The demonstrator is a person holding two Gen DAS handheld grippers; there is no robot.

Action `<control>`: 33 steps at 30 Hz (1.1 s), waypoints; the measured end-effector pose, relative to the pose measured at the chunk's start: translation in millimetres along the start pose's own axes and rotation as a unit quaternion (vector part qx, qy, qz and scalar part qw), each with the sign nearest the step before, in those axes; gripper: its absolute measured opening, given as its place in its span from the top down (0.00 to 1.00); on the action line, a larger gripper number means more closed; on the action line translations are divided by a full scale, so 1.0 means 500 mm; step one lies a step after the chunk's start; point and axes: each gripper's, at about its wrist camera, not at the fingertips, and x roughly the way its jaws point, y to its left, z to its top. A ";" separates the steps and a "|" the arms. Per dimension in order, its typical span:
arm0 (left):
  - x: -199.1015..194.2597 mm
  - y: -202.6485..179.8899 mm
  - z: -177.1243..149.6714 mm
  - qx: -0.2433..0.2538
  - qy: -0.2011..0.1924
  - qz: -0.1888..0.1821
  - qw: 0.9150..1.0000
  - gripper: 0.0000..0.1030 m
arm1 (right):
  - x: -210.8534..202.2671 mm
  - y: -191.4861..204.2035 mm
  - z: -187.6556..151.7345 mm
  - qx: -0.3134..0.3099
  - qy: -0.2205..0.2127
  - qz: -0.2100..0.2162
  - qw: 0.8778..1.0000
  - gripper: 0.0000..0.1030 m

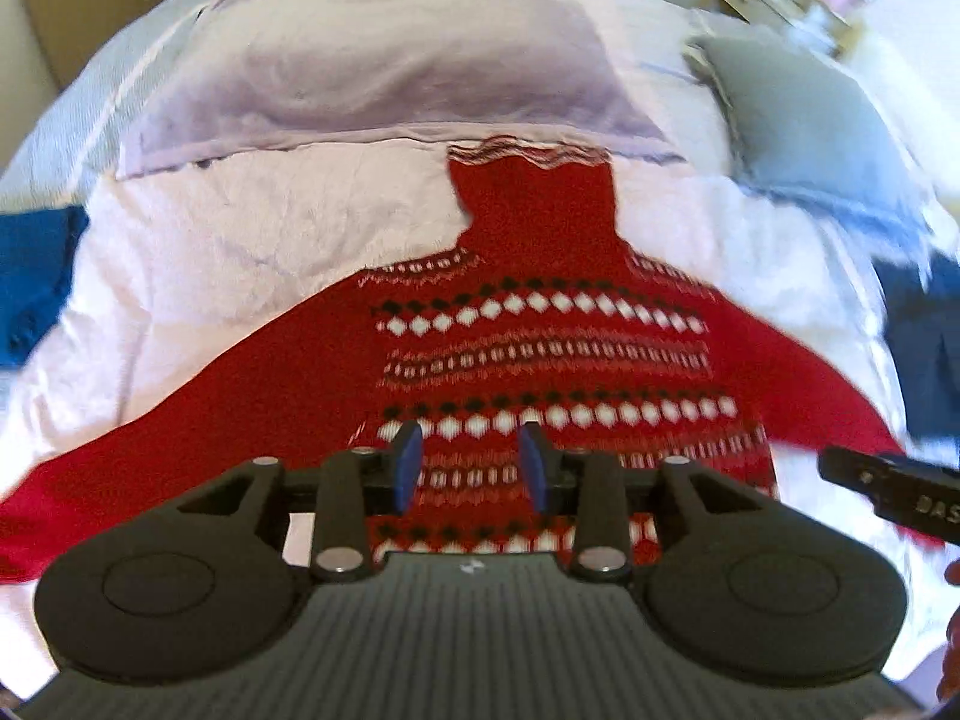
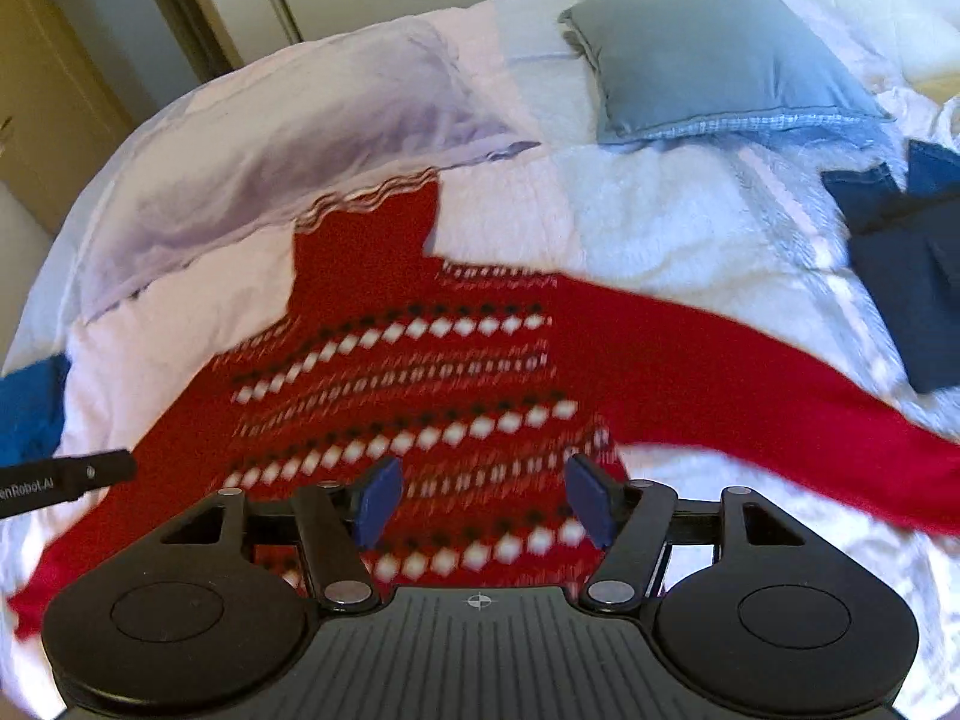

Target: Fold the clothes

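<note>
Left wrist view looks down over a bed covered by a white quilted duvet (image 1: 252,240). On it lies a red knitted sweater with bands of white and black diamond pattern (image 1: 540,348), spread flat with its high neck pointing away from the camera toward a lilac pillow (image 1: 360,72). Its long axis runs straight away from both grippers, from the hem beneath them to the neck at the far end, and its 2 plain red sleeves fan out to either side.

The left gripper (image 1: 471,468) hovers above the patterned lower body, its blue pads apart with nothing between them. The right gripper (image 2: 480,501) hangs over the same lower body a little to the right, its jaws set wider and also empty. Each gripper shows as a black bar at the edge of the other's view, so the 2 sit side by side above the hem.

By my judgement, the left sleeve lies nearer the left gripper and the right sleeve nearer the right one, so each hand could take its own side for a fold toward the middle.

A grey square cushion (image 2: 714,54) rests at the far right. Dark navy folded clothing (image 2: 906,264) sits at the right edge, well apart from the sweater, and a blue garment (image 1: 36,282) lies at the left edge.
</note>
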 end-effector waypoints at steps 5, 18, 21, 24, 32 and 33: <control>-0.096 -0.009 -0.050 -0.004 -0.004 0.019 1.000 0.69 | -0.081 0.044 -0.045 -0.038 -0.003 -0.015 0.999 0.38; -0.307 -0.101 -0.240 -0.043 -0.064 0.051 0.996 0.61 | -0.272 -0.001 -0.212 -0.103 -0.012 0.006 0.995 0.38; -0.343 -0.134 -0.312 -0.046 -0.061 0.057 0.995 0.61 | -0.317 -0.039 -0.267 -0.101 -0.015 0.007 0.995 0.38; -0.379 -0.165 -0.377 -0.045 -0.057 0.062 0.995 0.61 | -0.366 -0.076 -0.321 -0.092 -0.015 0.011 0.996 0.38; -0.459 -0.222 -0.493 -0.046 -0.063 0.075 0.994 0.58 | -0.464 -0.127 -0.415 -0.092 -0.016 0.035 0.995 0.38; -0.468 -0.225 -0.503 -0.046 -0.065 0.078 0.994 0.58 | -0.473 -0.130 -0.423 -0.093 -0.017 0.036 0.995 0.38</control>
